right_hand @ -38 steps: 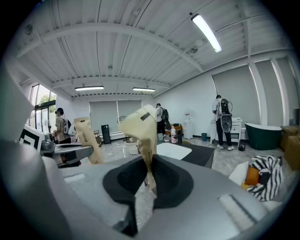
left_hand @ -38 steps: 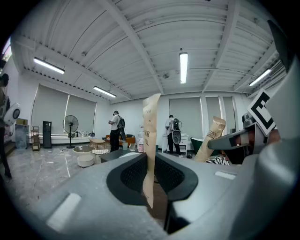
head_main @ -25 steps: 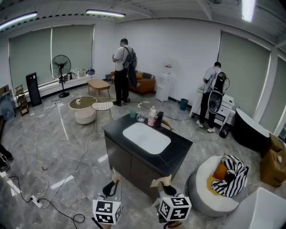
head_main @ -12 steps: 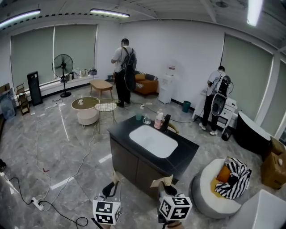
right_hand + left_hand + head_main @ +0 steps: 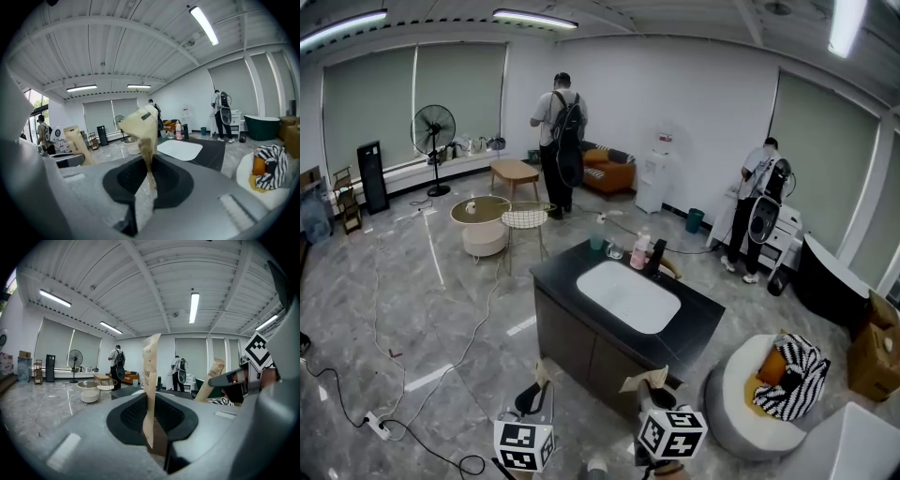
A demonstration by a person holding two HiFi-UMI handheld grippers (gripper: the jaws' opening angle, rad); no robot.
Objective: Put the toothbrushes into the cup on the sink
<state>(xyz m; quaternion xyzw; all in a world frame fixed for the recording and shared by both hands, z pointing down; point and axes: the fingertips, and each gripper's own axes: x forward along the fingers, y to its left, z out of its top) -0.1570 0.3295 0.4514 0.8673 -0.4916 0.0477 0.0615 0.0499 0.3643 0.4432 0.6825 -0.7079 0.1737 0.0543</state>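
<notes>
Though sink (image 5: 628, 295) distant, toothbrushes (image 5: 151, 380) (image 5: 143, 129) between jaws

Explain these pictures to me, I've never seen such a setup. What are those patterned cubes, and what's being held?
There's no robot: a person carries a gripper in each hand, and the patterned cubes belong to them. One picture is from a head camera; the other two look along each gripper. The left gripper and the right gripper are each shut on a paper-wrapped toothbrush. Ahead, a black sink counter carries a cup and a pink bottle beside the white basin.
</notes>
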